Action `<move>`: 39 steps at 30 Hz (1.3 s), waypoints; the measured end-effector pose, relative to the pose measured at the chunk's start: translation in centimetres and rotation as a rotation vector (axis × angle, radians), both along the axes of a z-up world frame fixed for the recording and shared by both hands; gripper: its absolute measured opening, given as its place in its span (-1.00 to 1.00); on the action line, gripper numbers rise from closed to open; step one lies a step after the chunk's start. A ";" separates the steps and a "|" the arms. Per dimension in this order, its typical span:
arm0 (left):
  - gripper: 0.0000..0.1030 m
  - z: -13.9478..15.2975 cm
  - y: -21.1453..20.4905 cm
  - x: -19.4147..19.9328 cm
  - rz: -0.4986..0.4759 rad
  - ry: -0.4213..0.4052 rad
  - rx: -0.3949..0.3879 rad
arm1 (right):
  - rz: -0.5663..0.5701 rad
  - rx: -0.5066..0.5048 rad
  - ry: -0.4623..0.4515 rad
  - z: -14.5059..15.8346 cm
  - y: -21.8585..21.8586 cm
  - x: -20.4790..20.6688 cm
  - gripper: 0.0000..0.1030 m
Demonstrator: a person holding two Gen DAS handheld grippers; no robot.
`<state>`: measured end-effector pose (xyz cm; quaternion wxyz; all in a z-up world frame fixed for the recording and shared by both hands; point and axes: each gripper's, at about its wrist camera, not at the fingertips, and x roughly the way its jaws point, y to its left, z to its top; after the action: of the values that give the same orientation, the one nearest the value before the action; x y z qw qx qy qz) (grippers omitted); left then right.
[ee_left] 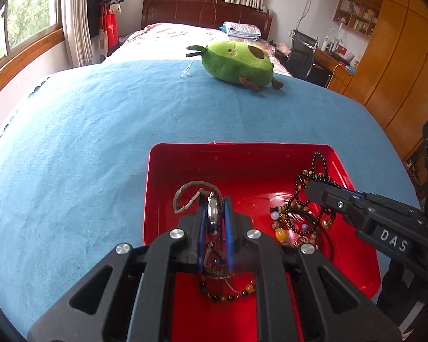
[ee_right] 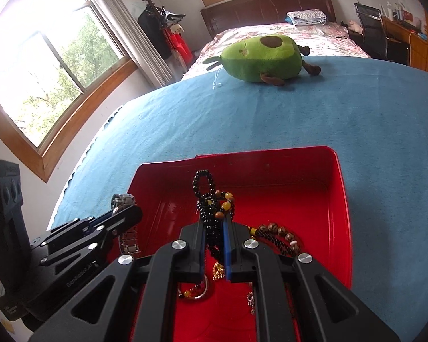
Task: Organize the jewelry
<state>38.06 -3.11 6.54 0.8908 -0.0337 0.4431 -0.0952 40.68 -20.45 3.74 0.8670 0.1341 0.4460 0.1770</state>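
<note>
A red tray [ee_left: 242,159] lies on the blue blanket and holds several bead strings. My left gripper [ee_left: 214,213] is shut on a silver wristwatch [ee_left: 213,212], held over the tray's left part; its metal band [ee_left: 185,192] curls out to the left. In the right wrist view the same watch [ee_right: 124,201] shows at the tray's left rim [ee_right: 145,171]. My right gripper [ee_right: 214,228] is shut on a black bead bracelet [ee_right: 204,196] with amber beads, lifted above the tray. It shows in the left wrist view [ee_left: 314,182] at the right.
A green avocado plush toy [ee_left: 236,61] lies farther up the blue blanket [ee_left: 100,131]. More bead bracelets [ee_right: 279,235] and a ring [ee_right: 198,292] lie in the tray. A window is on the left, wooden wardrobes on the right.
</note>
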 end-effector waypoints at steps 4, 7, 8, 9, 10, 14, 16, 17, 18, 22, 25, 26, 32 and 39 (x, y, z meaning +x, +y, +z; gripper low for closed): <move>-0.81 -0.5 -0.3 1.4 0.008 0.014 0.010 | 0.010 -0.010 0.014 -0.5 0.9 1.1 -0.83; -0.81 -1.0 -0.7 2.5 0.010 0.032 0.015 | 0.010 -0.014 0.027 -0.8 1.4 1.6 -0.83; -0.81 -1.2 -0.8 2.9 0.010 0.039 0.017 | 0.008 -0.017 0.030 -1.0 1.4 1.9 -0.83; -0.81 -1.4 -0.9 3.1 0.009 0.044 0.022 | 0.006 -0.024 0.033 -1.1 1.6 2.0 -0.83; -0.81 -1.6 -1.0 3.2 0.007 0.049 0.025 | 0.002 -0.029 0.035 -1.2 1.6 2.1 -0.83; -0.79 -2.3 -1.0 3.8 0.002 0.097 0.013 | -0.006 -0.053 0.056 -1.9 1.7 2.7 -0.72; -0.79 -2.2 -1.0 3.7 0.004 0.091 0.017 | -0.009 -0.061 0.058 -2.0 1.6 2.7 -0.72; -0.79 -2.0 -1.0 3.5 0.007 0.075 0.026 | -0.012 -0.059 0.055 -1.9 1.5 2.6 -0.72; -0.79 -1.7 -0.9 3.2 0.008 0.061 0.029 | -0.011 -0.056 0.054 -1.9 1.4 2.6 -0.72; -0.79 -0.5 -0.9 2.3 -0.002 0.030 0.022 | -0.013 -0.051 0.040 -1.3 1.2 2.4 -0.72; -0.76 0.0 -0.6 1.4 0.000 0.021 0.019 | -0.017 -0.034 0.037 -1.0 0.9 1.9 -0.72; -0.74 0.1 -0.6 1.2 0.001 0.022 0.015 | -0.017 -0.033 0.035 -0.8 0.8 1.8 -0.72; -0.48 1.0 -0.6 -0.4 0.007 -0.005 0.047 | -0.033 -0.050 0.004 0.1 0.6 0.8 -0.72; -0.29 0.7 -0.1 -1.2 0.024 0.004 0.055 | -0.050 -0.058 0.007 -0.1 0.1 0.1 -0.72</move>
<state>36.83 -3.22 7.22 0.8916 -0.0146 0.4467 -0.0720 40.74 -20.30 3.65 0.8732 0.1206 0.4504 0.1418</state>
